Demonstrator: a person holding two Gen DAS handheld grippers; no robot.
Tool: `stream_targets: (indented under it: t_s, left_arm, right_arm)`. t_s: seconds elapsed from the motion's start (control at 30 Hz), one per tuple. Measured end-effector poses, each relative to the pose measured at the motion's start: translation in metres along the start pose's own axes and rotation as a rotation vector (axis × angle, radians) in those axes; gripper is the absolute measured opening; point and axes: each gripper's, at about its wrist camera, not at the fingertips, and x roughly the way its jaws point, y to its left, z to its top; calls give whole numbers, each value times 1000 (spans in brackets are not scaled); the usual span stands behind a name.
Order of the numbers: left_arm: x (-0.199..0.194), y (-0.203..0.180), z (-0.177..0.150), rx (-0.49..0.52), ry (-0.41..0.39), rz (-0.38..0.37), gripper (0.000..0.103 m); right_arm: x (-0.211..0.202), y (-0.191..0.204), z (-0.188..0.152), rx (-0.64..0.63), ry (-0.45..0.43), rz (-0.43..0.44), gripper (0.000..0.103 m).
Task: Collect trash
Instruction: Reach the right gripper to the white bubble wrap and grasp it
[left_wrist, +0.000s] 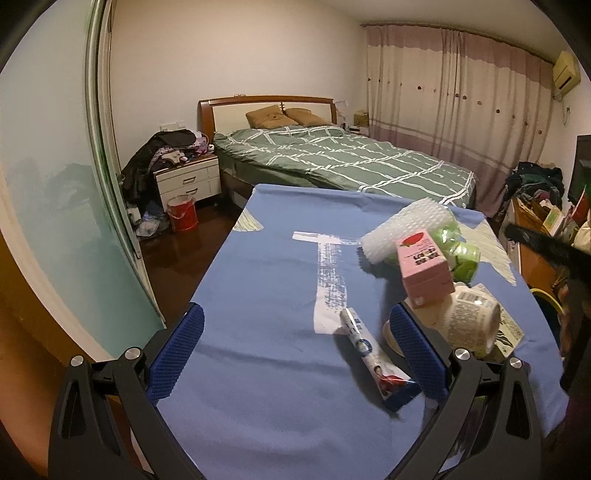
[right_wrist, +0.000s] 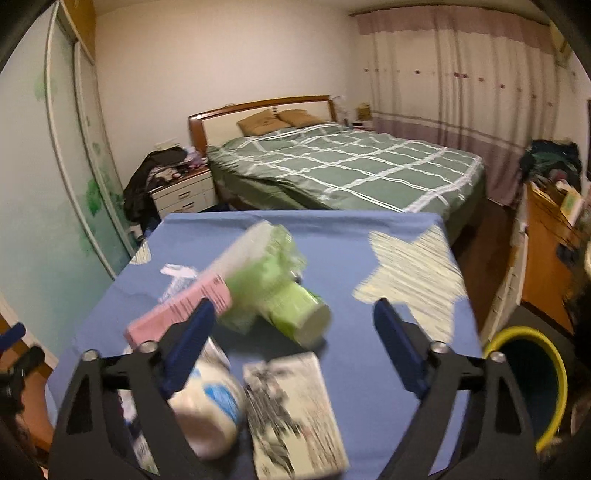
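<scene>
On the blue-clothed table (left_wrist: 258, 369) a toothpaste tube (left_wrist: 373, 354) lies between the fingers of my left gripper (left_wrist: 297, 321), close to the right finger; the jaws stand open and touch nothing. To its right are piled a pink carton (left_wrist: 424, 266), a white paper cup (left_wrist: 469, 317), a white foam roll (left_wrist: 402, 229) and green cups (left_wrist: 461, 251). My right gripper (right_wrist: 294, 308) is open over the same pile. A green cup (right_wrist: 306, 321) lies on its side between its fingers. The pink carton (right_wrist: 177, 314) is behind its left finger. A white cup (right_wrist: 210, 410) and a flat printed box (right_wrist: 291, 417) lie below.
A bin with a yellow rim (right_wrist: 535, 380) stands on the floor at the table's right edge. Beyond the table is a bed with a green checked cover (left_wrist: 332, 158). A red bucket (left_wrist: 183, 214) and a nightstand (left_wrist: 188, 181) stand at the left, and cluttered furniture (right_wrist: 554, 229) at the right.
</scene>
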Motion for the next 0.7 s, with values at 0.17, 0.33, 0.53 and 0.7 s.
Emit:
stream_targets:
  t_s: [0.17, 0.33, 0.53, 0.7]
  left_arm:
    - [15, -3, 3, 8, 21, 9, 99]
    - [23, -6, 5, 18, 28, 13, 99]
    - [30, -6, 7, 19, 38, 8, 99]
    - [35, -8, 8, 24, 41, -3, 99]
  right_arm:
    - [37, 23, 24, -40, 37, 54, 59]
    - [67, 32, 35, -20, 86, 81, 58]
    - [100, 30, 39, 29, 160, 86, 57]
    - [111, 33, 41, 53, 202, 131, 25]
